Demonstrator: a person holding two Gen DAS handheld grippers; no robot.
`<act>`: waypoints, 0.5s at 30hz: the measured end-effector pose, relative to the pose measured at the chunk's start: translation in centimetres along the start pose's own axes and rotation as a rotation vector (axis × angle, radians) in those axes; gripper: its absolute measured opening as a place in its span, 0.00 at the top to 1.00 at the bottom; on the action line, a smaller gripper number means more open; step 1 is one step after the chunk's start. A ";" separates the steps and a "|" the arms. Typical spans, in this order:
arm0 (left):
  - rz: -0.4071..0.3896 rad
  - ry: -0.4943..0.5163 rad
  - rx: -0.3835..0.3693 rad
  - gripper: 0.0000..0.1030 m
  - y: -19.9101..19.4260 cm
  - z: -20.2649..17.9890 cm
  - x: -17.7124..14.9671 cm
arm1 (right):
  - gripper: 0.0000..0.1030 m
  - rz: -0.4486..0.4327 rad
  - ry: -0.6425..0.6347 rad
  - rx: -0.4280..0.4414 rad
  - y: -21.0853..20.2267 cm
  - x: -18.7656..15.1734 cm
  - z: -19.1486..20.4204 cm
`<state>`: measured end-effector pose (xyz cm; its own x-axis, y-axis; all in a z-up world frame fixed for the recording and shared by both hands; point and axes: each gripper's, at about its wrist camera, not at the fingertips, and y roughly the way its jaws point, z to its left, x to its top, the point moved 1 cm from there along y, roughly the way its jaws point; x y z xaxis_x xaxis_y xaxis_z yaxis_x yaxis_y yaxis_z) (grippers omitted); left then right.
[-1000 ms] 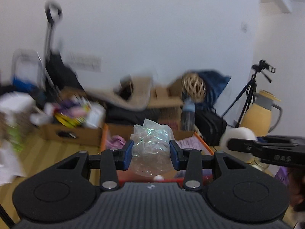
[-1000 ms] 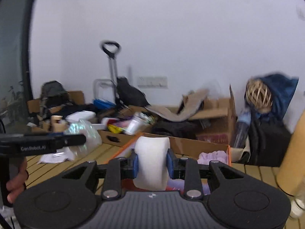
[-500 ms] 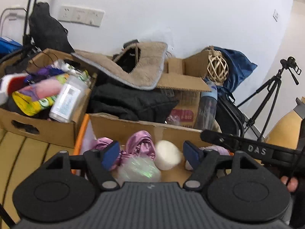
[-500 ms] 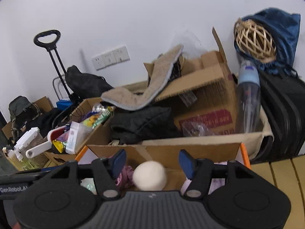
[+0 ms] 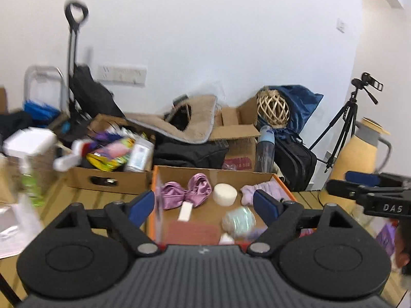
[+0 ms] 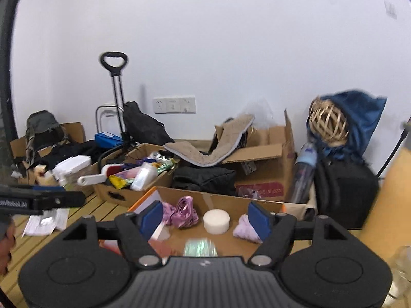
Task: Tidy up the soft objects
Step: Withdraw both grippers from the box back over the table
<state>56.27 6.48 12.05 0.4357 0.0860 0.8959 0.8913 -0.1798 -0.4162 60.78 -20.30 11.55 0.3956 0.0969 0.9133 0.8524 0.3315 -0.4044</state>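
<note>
An orange-rimmed cardboard box (image 5: 205,171) (image 6: 218,198) lies just ahead of both grippers. In it are a crinkled iridescent bag (image 5: 239,222) (image 6: 201,247), a round white puff (image 5: 225,194) (image 6: 216,221), a pink satin scrunchie (image 5: 185,192) (image 6: 182,213) and a lilac cloth (image 5: 262,188) (image 6: 244,228). My left gripper (image 5: 204,206) hovers over the box's near side, jaws opening, nothing between them. My right gripper (image 6: 205,220) does the same, jaws opening and empty. Each gripper's side shows at the edge of the other's view.
A cardboard box of bottles and packets (image 5: 108,179) stands left of the orange box on the slatted wooden table (image 5: 66,200). Behind are a black bag (image 5: 190,151), an open carton (image 5: 239,141), a water bottle (image 5: 265,148), a tripod (image 5: 341,125) and a tan jug (image 5: 359,154).
The left gripper let go of the iridescent bag and the right let go of the white puff; both now lie in the box. Both grippers opened and drew back.
</note>
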 end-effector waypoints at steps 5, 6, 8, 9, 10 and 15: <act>-0.125 0.067 0.025 0.08 -10.1 -1.7 -5.4 | 0.23 -0.123 -0.071 -0.030 -9.6 -5.6 2.6; -0.147 0.081 0.017 0.06 -12.2 -2.1 -6.7 | 0.23 -0.142 -0.069 -0.039 -11.3 -6.9 3.0; -0.190 0.106 0.015 0.02 -15.8 -2.6 -9.6 | 0.21 -0.174 -0.074 -0.045 -15.0 -9.7 3.8; -0.212 0.124 0.017 0.00 -17.6 -2.8 -11.1 | 0.20 -0.183 -0.074 -0.047 -16.5 -10.9 4.2; -0.226 0.138 0.022 0.00 -19.0 -3.1 -12.6 | 0.18 -0.189 -0.073 -0.051 -18.1 -12.4 4.6; -0.206 0.095 0.041 0.00 -24.3 -3.3 -19.8 | 0.12 -0.154 0.035 -0.053 -23.8 -19.5 5.9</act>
<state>25.57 5.90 4.92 0.2323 0.0241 0.9723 0.9654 -0.1275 -0.2275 30.75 -24.58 3.67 0.2694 0.0157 0.9629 0.9206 0.2894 -0.2623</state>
